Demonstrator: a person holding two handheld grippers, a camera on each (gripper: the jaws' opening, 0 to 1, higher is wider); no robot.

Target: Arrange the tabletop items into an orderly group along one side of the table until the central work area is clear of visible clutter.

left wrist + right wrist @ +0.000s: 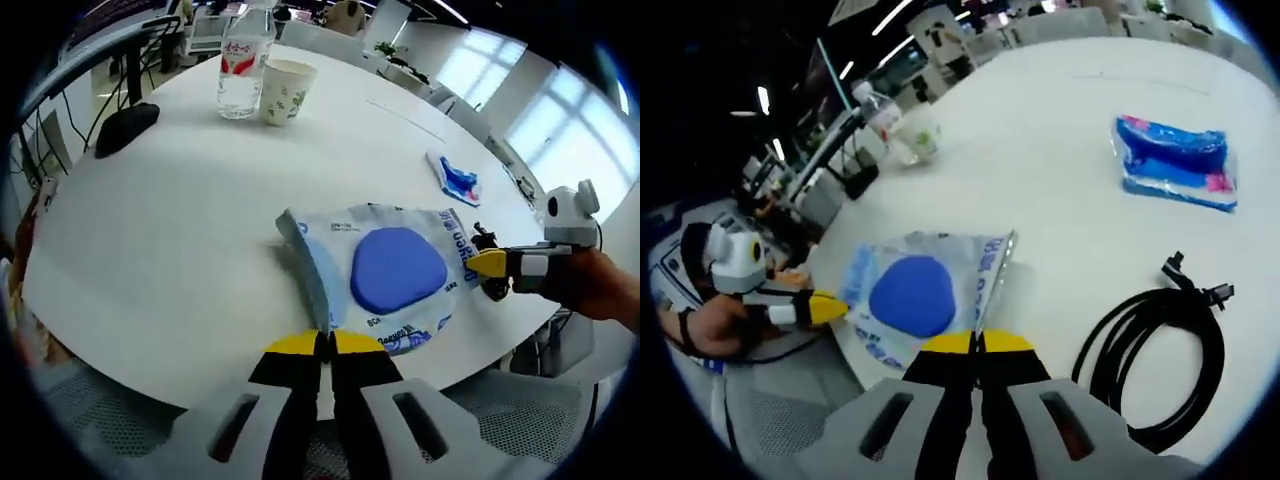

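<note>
Where the round white table [180, 230] curves toward rows of desks, office chairs and bright windows, one wet-wipes pack [385, 275] with a blue oval lid lies at the near edge. Each of its two ends is pinched: the left gripper [327, 343] is clenched on one edge of the wrapper, and the right gripper [975, 343] is clenched on the opposite edge. Far across the tabletop stand one water bottle [240, 70] and one paper cup [285, 92], just beside each other, with one dark computer mouse [127, 127] well apart near the rim. One blue tissue packet [1175, 160] lies flat in the open middle. One coiled black cable [1155, 350] rests near the right gripper, beside the pack.
</note>
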